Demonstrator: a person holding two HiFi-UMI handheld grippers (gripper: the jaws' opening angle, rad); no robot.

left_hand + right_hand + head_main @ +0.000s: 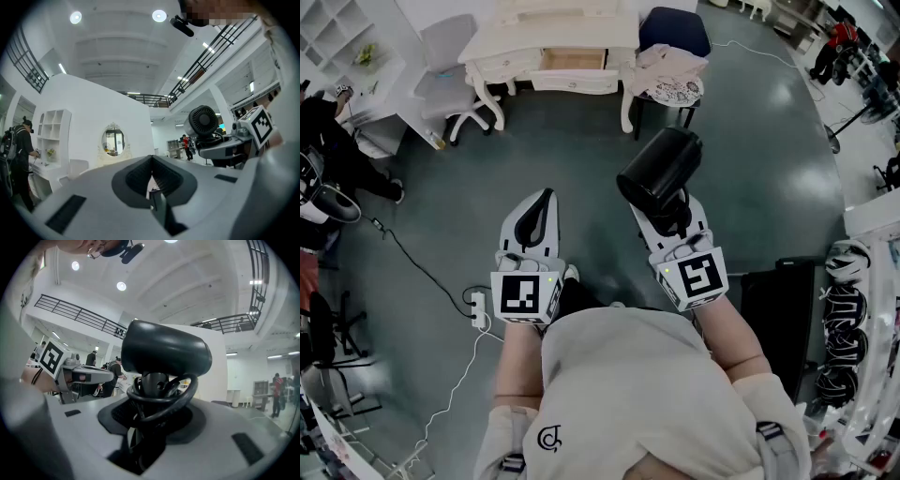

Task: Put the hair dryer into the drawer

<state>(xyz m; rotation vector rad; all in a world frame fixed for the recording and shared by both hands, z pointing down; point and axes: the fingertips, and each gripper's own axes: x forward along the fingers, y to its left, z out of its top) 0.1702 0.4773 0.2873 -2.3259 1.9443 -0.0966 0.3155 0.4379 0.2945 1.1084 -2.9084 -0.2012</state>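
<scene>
We hold one hair dryer (661, 169) in the right tongs (672, 208), clamped on its handle, with one cord (159, 401) looped round it. The left tongs (544, 199), just beside, are closed on nothing. To carry it well, we judge the grip should be firm and level, so the heavy head does not tip. Far ahead of both tongs stands one desk (502, 42) with one open drawer (573, 60), one grey chair (450, 66) on the left-tongs side and one dark chair (673, 28) on the right-tongs side.
</scene>
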